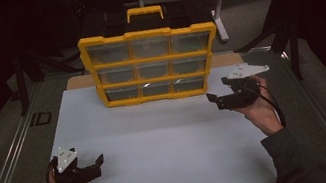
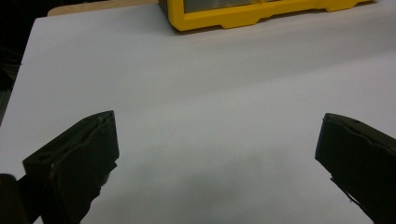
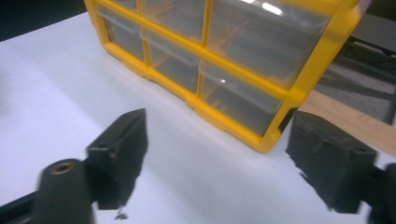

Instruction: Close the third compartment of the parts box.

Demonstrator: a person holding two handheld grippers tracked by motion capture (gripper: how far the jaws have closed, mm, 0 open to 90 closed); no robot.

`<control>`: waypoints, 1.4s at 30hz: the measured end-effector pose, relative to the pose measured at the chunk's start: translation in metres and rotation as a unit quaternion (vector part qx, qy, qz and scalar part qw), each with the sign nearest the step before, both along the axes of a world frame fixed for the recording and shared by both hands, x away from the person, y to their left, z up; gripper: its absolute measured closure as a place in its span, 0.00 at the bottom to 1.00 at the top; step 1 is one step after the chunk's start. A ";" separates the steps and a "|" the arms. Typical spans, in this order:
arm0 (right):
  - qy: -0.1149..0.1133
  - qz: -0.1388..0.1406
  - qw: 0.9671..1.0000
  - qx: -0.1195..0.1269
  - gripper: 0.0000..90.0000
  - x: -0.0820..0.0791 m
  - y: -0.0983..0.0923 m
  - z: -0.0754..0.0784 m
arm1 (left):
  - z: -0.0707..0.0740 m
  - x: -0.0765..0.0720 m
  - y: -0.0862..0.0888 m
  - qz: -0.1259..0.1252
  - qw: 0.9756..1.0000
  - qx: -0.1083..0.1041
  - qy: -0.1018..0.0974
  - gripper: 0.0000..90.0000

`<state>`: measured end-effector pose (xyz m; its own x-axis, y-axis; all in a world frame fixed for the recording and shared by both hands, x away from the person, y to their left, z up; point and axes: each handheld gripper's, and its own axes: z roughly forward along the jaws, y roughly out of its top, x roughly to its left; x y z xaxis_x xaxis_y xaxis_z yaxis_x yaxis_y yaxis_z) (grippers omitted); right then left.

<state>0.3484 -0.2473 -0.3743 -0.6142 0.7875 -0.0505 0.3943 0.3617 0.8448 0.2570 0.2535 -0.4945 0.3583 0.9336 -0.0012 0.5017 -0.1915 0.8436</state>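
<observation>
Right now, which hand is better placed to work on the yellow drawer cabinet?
Right. The right gripper hangs open beside the cabinet's lower right corner, with the bottom drawers just ahead of its fingers. The left gripper, also open, sits near the front of the white board, far from the cabinet.

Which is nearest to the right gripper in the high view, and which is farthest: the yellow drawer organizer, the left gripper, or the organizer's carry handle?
1. Yellow drawer organizer: its lower right corner lies just left of the right gripper.
2. Carry handle: on top of the organizer, up and to the left.
3. Left gripper: near the white board's front left corner.
</observation>
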 end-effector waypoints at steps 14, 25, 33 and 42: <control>0.001 -0.021 0.999 0.037 0.16 -0.034 -0.018 -0.054 | 0.000 0.000 0.000 0.002 1.000 -0.002 0.000 0.00; -0.006 -0.034 0.999 0.041 0.15 -0.058 -0.027 -0.091 | 0.001 -0.001 0.000 0.000 1.000 -0.007 -0.007 0.00; -0.025 -0.048 0.997 0.053 0.15 -0.068 -0.036 -0.101 | 0.002 -0.002 -0.001 -0.003 1.000 -0.011 -0.019 0.00; -0.052 -0.054 0.995 0.065 0.15 -0.076 -0.036 -0.106 | 0.005 -0.001 -0.005 -0.010 0.999 -0.011 -0.034 0.00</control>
